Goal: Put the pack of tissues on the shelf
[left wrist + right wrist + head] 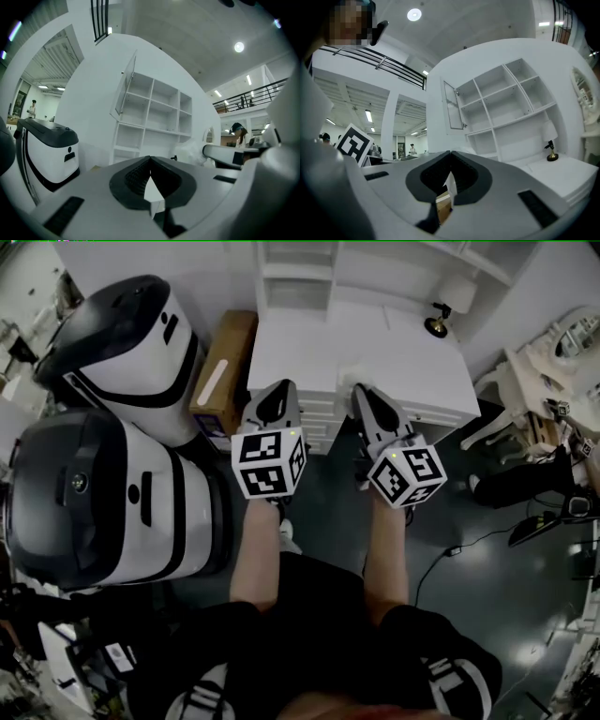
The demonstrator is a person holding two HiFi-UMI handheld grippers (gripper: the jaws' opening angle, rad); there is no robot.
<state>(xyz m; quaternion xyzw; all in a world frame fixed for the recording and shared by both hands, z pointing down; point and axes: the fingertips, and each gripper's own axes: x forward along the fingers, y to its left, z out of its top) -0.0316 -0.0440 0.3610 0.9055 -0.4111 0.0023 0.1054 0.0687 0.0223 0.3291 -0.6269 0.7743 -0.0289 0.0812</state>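
Left gripper (150,164): jaws clenched, nothing between them. Right gripper (450,159): likewise clenched, empty. Shelf (506,101) above the white desk (375,352): compartments bare. Pack of tissues: not identified in any view (pale lump (191,151) on the desk is too unclear). Judgement: not started; finding, grasping and placing all remain.

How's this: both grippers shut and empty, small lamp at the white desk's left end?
No: the head view shows the small lamp at the right end of the white desk. The left gripper and right gripper are shut and empty.
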